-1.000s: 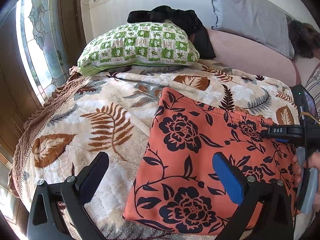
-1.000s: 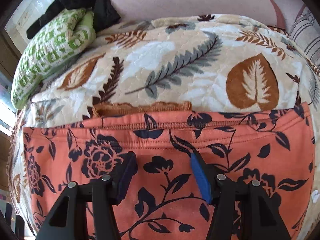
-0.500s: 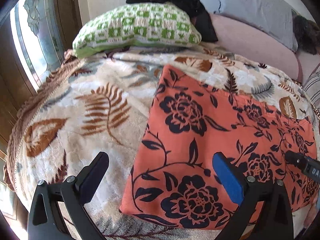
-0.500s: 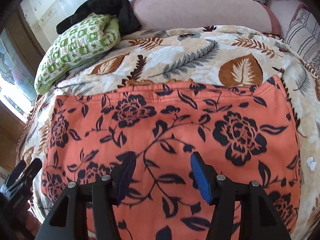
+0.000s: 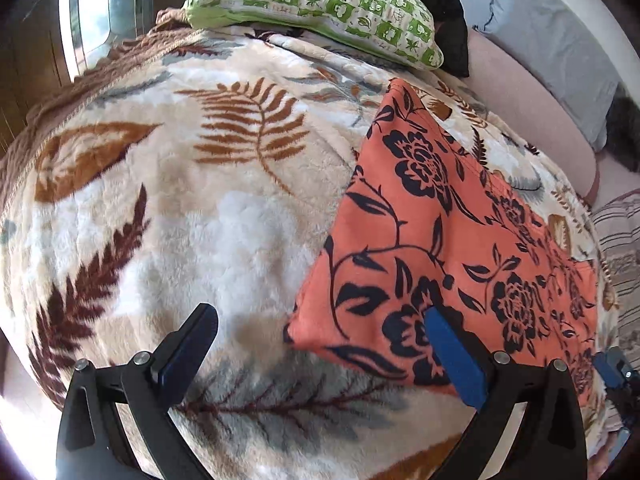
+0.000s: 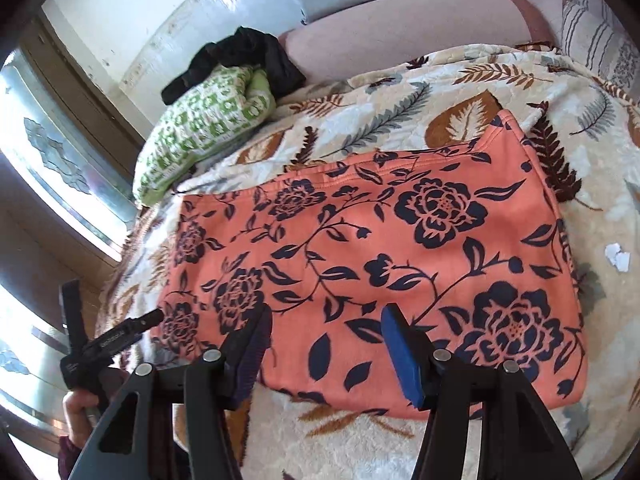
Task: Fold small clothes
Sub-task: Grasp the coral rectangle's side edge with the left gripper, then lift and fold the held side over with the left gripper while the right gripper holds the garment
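Observation:
An orange garment with dark navy flowers [image 6: 380, 248] lies flat, folded into a rectangle, on the leaf-patterned blanket [image 6: 400, 120]. In the left wrist view the garment [image 5: 448, 240] sits right of centre. My left gripper [image 5: 320, 328] is open and empty, straddling the garment's near left corner just above the blanket. My right gripper [image 6: 326, 320] is open and empty above the garment's near edge. The left gripper also shows at the lower left of the right wrist view [image 6: 120, 336], in a hand.
A green-and-white patterned pillow [image 5: 320, 4] lies at the blanket's far end with black clothing [image 6: 240, 56] behind it. A pink headboard cushion [image 6: 400, 40] and grey pillow [image 5: 552, 48] are beyond. A window [image 6: 52, 168] is to the left. A small white scrap [image 6: 618, 258] lies right of the garment.
Both grippers have pulled back toward the near edge of the bed; the right gripper has drawn back from the garment's far hem to its near edge. The garment lies still.

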### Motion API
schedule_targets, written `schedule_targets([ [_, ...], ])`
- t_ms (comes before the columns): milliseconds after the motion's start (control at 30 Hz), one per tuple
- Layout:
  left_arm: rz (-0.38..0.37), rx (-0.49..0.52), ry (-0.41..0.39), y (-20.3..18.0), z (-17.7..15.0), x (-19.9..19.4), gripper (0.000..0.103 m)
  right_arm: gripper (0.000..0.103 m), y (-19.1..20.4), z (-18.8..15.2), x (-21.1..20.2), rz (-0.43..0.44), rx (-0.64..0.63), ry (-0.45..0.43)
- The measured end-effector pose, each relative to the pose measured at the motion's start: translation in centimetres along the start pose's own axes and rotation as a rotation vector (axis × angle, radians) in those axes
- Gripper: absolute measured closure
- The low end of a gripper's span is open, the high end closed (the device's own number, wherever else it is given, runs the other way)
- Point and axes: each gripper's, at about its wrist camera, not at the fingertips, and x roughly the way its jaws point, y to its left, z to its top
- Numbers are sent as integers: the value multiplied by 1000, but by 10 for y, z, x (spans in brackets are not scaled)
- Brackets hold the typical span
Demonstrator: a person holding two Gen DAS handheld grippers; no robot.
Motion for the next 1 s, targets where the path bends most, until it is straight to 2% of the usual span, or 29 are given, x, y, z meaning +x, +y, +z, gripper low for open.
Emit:
schedule_targets([
  [33,-27,-10,11,2,-7,-2,30,47,3,-4,-2,50,-5,-15],
  [67,-39,-15,30,3,-14,-2,47,71,7,-8,-2,85,-19,-30],
  [100,-41,-16,38,3,-20,-2,69,81,12,-10,1,100,-39,-37],
  [167,-44,-26,23,2,-25,-4,70,81,21,-13,13,110,-56,-35],
  [300,-101,-76,12,-4,-21,-5,69,81,27,-12,45,162,-46,0],
  [367,-74,-58,13,-15,-21,0,58,81,23,-15,60,169,-25,36],
  [400,-65,-49,16,-20,-21,4,46,81,20,-17,71,165,-8,66],
  [467,-48,-55,-4,-26,-18,9,43,88,10,-23,96,142,25,158],
  [567,-69,-79,-23,-31,-9,16,45,90,2,-23,96,173,68,158],
  [633,-49,-93,-26,-32,-4,23,66,90,1,-23,98,183,80,165],
  [667,-53,-102,-32,-32,-3,24,69,90,1,-23,99,185,81,164],
  [733,-71,-113,-51,-33,-2,25,83,90,2,-24,98,185,78,163],
  [867,-27,-69,-73,-44,-2,24,84,90,-1,-24,96,201,93,167],
  [933,-21,-70,-65,-47,1,28,78,90,-4,-24,96,214,101,169],
  [1000,-10,-71,-44,-48,6,35,77,90,-7,-23,97,232,116,173],
])
